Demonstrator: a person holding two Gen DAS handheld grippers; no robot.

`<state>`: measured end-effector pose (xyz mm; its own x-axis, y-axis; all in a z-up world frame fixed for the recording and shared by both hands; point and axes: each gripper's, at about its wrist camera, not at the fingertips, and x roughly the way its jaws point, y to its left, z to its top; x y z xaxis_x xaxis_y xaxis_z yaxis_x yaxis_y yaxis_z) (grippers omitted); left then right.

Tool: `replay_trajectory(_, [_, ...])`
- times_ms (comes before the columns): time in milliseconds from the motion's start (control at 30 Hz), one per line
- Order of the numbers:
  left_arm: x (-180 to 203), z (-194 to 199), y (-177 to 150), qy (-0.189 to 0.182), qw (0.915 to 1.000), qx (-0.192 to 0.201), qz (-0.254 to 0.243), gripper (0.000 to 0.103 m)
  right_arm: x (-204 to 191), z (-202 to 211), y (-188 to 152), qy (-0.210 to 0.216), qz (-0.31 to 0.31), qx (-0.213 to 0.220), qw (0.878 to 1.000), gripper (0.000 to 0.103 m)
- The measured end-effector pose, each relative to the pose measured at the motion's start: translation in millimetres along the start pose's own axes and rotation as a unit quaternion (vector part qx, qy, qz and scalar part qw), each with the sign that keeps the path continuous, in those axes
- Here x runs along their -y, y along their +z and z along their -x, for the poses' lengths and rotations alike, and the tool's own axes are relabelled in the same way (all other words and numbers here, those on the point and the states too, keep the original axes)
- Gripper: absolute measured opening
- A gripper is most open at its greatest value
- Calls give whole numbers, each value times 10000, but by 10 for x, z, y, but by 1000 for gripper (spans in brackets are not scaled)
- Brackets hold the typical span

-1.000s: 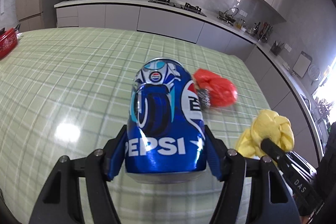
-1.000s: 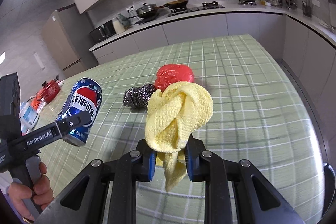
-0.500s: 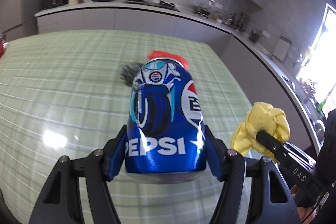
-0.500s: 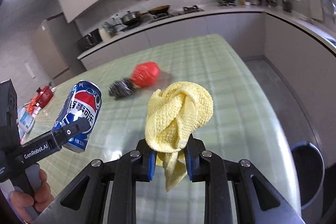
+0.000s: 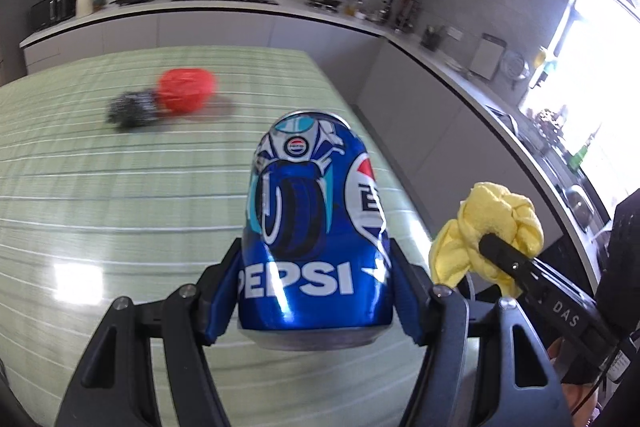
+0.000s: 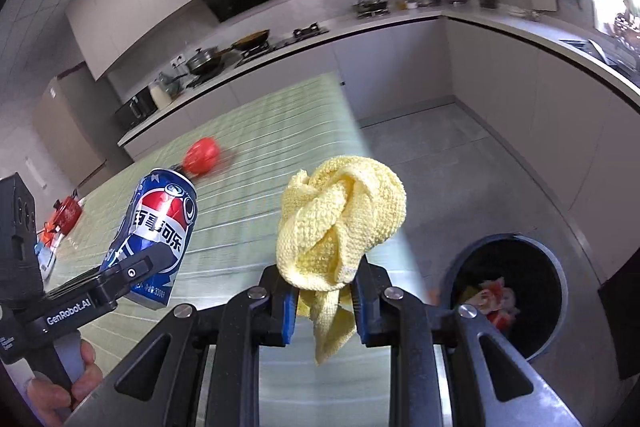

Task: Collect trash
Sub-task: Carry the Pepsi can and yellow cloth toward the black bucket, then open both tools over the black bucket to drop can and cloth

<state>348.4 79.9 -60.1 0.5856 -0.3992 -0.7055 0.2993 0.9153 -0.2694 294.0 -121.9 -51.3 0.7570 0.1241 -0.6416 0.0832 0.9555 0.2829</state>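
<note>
Left hand-held gripper: jaws clamped on a blue Pepsi can, one blue pad on each side of the can's lower body. In the left wrist view the can fills the lower centre of the frame, clear of the tabletop, which carries a green checked cloth.

Right hand-held gripper: jaws closed tight on a knotted yellow cloth. The bulk of the cloth bulges above the pads at frame centre; a loose tail hangs down between the fingers. In the left wrist view the same cloth appears at centre right, just beside the can but not touching it.

Trash bin: a round dark bin standing on the floor at the lower right of the right wrist view, beyond the tabletop edge. Its mouth is open, and crumpled red and pale waste lies inside. The yellow cloth is to the left of the bin in the frame, not over its mouth.

Items on the tabletop: a crumpled red bag in the upper left of the left wrist view, with a steel wool scourer touching its left side. Both are blurred.

A hand grips the left tool's handle at the lower left of the right wrist view.
</note>
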Motion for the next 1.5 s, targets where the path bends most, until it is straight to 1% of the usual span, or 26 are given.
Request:
replay_trajectory(100, [467, -159, -41, -51, 10000, 9, -51, 67, 567, 134, 39, -35, -30, 16, 10000, 24])
replay_trajectory(133, [689, -236, -60, -51, 10000, -10, -43, 67, 808, 165, 57, -97, -5, -13, 10000, 24])
replay_trajectory(267, [1277, -535, -120, -198, 9995, -209, 103, 68, 1598, 257, 117, -326, 105, -176, 9993, 24])
replay_trajectory(400, [1751, -837, -220, -242, 9987, -433, 108, 68, 2158, 249, 182, -425, 150, -352, 9984, 24])
replay_trajectory(500, [1978, -1055, -332, -147, 9979, -630, 54, 67, 2421, 173, 182, -379, 98, -482, 9981, 24])
replay_trajectory(567, [2050, -1215, -434, -69, 9965, -829, 90, 68, 2530, 87, 158, -340, 114, -590, 9976, 24])
replay_trajectory(633, [2093, -1373, -514, 90, 9953, -956, 114, 68, 2619, -69, 129, -278, 141, -785, 9964, 25])
replay_trajectory(767, [2093, -1611, -645, 297, 9916, -1255, 127, 68, 2740, -341, 19, -168, 258, -1094, 9935, 25])
replay_trajectory(833, [2080, -1711, -686, 393, 9900, -1349, 141, 69, 2786, -446, -22, -135, 340, -1181, 9923, 25])
replay_trajectory(967, [2071, -1885, -744, 594, 9861, -1533, 245, 69, 2897, -637, -87, 1, 384, -1305, 9907, 29])
replay_trajectory(1033, [2134, -1956, -764, 693, 9841, -1609, 283, 70, 2935, -747, -82, 57, 404, -1377, 9896, 43])
replay_trajectory(1100, [2161, -2025, -810, 827, 9815, -1707, 277, 72, 2989, -773, -92, -3, 410, -1345, 9901, 52])
replay_trajectory(1133, [2172, -2053, -814, 889, 9803, -1742, 265, 74, 3027, -776, -74, -35, 374, -1312, 9906, 52])
replay_trajectory(1200, [2205, -2051, -815, 920, 9803, -1730, 257, 74, 3071, -730, -25, -26, 249, -1200, 9925, 52])
replay_trajectory(1267, [2264, -1991, -766, 893, 9820, -1649, 228, 74, 3085, -644, 49, -18, 178, -1078, 9940, 52])
replay_trajectory(1500, [2437, -1631, -581, 695, 9884, -1348, 92, 74, 3041, -374, 219, -119, 126, -809, 9966, 52])
